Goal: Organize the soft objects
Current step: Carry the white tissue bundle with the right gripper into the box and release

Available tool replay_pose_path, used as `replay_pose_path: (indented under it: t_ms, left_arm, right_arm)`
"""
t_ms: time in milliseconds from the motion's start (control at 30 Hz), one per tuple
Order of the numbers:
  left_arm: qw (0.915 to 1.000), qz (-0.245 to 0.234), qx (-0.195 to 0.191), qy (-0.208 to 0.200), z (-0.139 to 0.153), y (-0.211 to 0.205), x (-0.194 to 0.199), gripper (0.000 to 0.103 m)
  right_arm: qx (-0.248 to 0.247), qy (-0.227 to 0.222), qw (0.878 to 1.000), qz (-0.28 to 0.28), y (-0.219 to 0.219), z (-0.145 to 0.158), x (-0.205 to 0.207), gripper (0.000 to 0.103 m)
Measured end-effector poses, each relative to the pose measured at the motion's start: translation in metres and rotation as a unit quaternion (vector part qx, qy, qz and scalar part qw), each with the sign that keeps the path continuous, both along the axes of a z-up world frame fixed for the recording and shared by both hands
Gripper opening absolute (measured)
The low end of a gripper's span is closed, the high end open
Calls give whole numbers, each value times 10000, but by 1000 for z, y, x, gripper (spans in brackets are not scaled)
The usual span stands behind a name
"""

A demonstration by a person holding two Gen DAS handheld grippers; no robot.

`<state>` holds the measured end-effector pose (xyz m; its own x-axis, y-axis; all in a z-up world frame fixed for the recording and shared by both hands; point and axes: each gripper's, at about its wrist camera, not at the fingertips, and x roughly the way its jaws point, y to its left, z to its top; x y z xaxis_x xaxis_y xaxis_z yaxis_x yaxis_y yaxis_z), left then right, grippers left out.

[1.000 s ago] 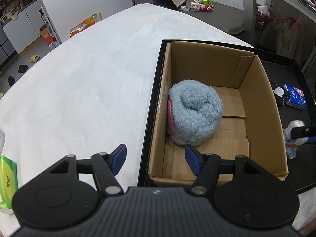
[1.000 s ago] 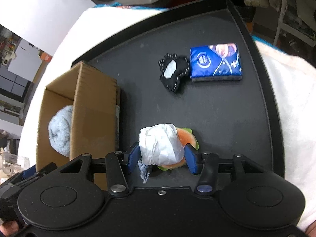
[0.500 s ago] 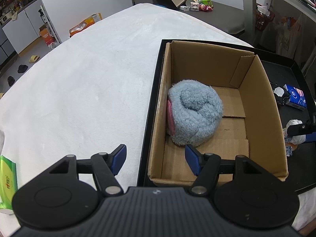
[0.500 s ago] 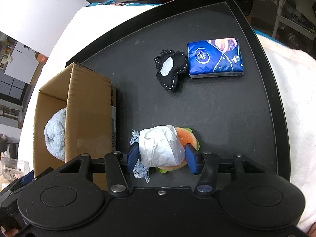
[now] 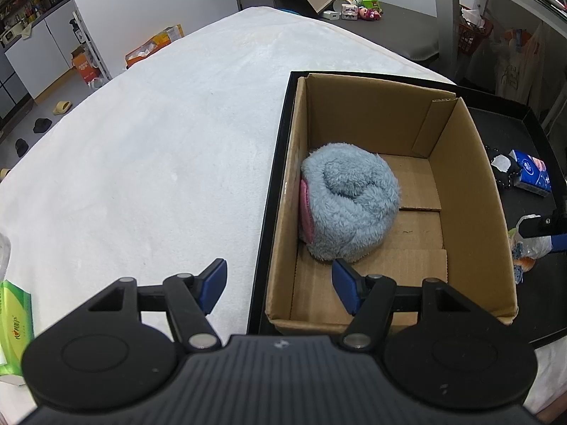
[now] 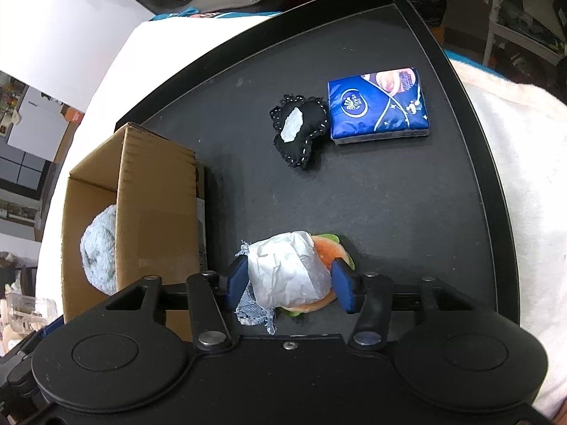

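Note:
My right gripper (image 6: 290, 285) is shut on a plush burger (image 6: 283, 265) half wrapped in white paper, low over the black tray (image 6: 389, 194). A frayed denim scrap hangs under the burger. Left of it stands an open cardboard box (image 6: 156, 212) with a rolled blue-grey fuzzy plush (image 5: 349, 209) inside. My left gripper (image 5: 280, 283) hangs open above the box's near left corner, nothing between its fingers. The burger (image 5: 531, 244) also shows past the box's right wall in the left wrist view.
A black stitched felt piece (image 6: 299, 131) and a blue tissue pack (image 6: 379, 106) lie at the tray's far side. A white cloth (image 5: 159, 141) covers the table left of the box. A green tissue pack (image 5: 14, 315) lies at the near left edge.
The right wrist view has shifted a little, and the denim scrap under the burger now shows more. The burger stays between the pads. The left gripper has not moved.

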<state>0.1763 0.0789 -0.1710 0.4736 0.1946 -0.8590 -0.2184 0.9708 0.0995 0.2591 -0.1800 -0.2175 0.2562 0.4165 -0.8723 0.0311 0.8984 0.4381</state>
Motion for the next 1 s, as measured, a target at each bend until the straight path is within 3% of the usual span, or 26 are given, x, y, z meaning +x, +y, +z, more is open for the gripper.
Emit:
replay_pose_path:
  t_ms: [367,700,933,1000]
  left_arm:
    - [10000,4,-32,6,0,0,0,64]
    - [10000,18,29,26,-1,0,1,63]
    - [9999,42,-103,19,-4,4,1,57]
    - [9999,53,-147,13,-4,5,1,50]
  right_arm:
    - [-13,-283,9996,-19,-4,28,-1,49]
    - [-94,-758,9964,366,30,72,2,49]
    - [-169,-950,9936,591,57,91,7,49]
    - [-189,-994,9927,658,66,95,8,49]
